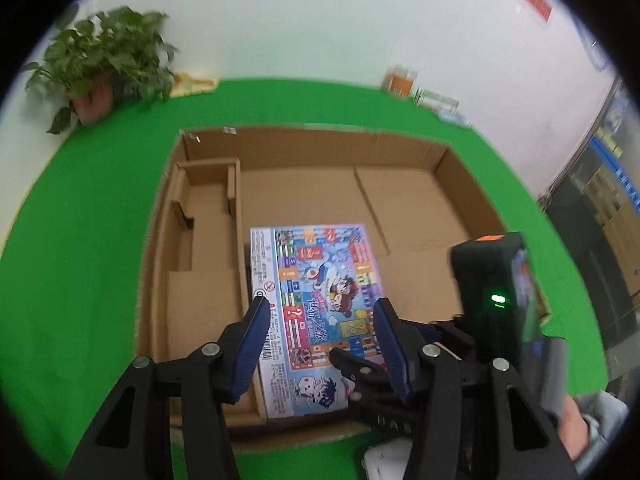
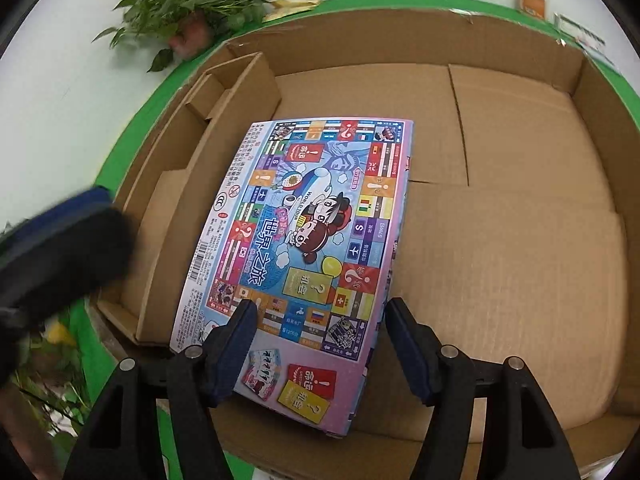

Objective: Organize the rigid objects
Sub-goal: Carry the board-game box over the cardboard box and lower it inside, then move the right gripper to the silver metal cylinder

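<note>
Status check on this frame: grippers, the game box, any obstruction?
Left gripper open, empty. Right gripper open above game box. Box flat in cardboard tray, beside divider. Nothing obstructing.

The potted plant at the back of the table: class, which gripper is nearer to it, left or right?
Left. The left gripper hovers over the board game box's plant-side edge; the right gripper is over its other edge, farther from the potted plant.

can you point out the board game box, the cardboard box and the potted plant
board game box [image 2: 304, 232], right wrist view, on the cartoon figures mid-lid
cardboard box [image 2: 520, 280], right wrist view, on the bare floor right of the game
potted plant [image 1: 108, 48], left wrist view, on the leaves above the pot
</note>
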{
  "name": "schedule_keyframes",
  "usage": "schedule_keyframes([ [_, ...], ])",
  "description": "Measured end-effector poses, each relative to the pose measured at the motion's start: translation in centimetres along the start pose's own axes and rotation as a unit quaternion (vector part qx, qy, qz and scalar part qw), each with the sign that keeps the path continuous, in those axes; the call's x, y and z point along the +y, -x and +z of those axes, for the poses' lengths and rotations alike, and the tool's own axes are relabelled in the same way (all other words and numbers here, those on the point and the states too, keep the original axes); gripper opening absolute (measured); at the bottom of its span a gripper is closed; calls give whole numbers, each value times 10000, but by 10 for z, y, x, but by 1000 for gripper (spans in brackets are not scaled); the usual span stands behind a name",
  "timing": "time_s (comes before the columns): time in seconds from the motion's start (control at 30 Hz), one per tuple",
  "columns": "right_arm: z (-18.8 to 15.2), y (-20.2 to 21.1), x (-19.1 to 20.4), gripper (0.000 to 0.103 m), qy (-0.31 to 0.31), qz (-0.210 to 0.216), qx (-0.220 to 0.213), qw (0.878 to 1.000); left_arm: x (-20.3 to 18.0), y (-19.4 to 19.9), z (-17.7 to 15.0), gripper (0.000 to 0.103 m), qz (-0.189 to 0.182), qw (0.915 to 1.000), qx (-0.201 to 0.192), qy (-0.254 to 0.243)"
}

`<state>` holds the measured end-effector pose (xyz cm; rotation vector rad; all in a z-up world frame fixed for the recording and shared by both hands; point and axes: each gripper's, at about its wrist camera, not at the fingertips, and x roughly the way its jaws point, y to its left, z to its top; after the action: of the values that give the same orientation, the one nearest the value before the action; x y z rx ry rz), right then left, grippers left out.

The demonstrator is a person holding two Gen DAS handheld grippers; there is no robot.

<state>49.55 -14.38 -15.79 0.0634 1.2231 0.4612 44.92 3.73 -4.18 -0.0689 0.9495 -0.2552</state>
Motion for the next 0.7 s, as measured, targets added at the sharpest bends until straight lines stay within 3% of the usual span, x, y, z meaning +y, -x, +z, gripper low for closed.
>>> schedule_keyframes([
  [0.13, -16, 44, 4, 65, 104, -45, -931, 9956, -1, 42, -16, 54, 37, 9977, -670, 76],
  [0.2, -23, 54, 6, 91, 163, -144, -984, 9949, -1, 63, -29, 58, 134, 9947, -1020, -19],
  [0.23, -29, 58, 5, 94, 149, -221, -973, 9949, -3, 72, -35, 66, 211, 9927, -1186, -76],
  [0.3, -44, 68, 1, 94, 153, -397, -1046, 9936, -9, 92, -51, 84, 404, 9858, -1626, -148],
  [0.4, -73, 96, 4, 94, 152, -575, -1315, 9895, -18, 112, -68, 88, 656, 9734, -2189, -182],
  [0.5, -101, 131, 11, 90, 236, -801, -1734, 9813, -25, 119, -81, 89, 872, 9706, -2238, -151],
  [0.53, -114, 147, 14, 84, 282, -865, -1978, 9760, -24, 118, -83, 87, 885, 9705, -2240, -127],
  [0.57, -124, 158, 15, 60, 335, -937, -2150, 9715, -25, 118, -87, 75, 801, 9728, -2172, -96],
  [0.6, -130, 166, 19, 44, 427, -1086, -2279, 9667, -26, 117, -89, 20, 657, 9769, -2031, -117],
  [0.63, -138, 173, 21, 44, 456, -1126, -2359, 9642, -26, 112, -87, 7, 509, 9822, -1801, -137],
  [0.67, -147, 182, 21, 46, 462, -1053, -2465, 9623, -29, 114, -90, 7, 491, 9829, -1770, -93],
  [0.7, -155, 191, 21, 65, 465, -999, -2523, 9614, -33, 117, -94, 7, 567, 9805, -1879, -113],
])
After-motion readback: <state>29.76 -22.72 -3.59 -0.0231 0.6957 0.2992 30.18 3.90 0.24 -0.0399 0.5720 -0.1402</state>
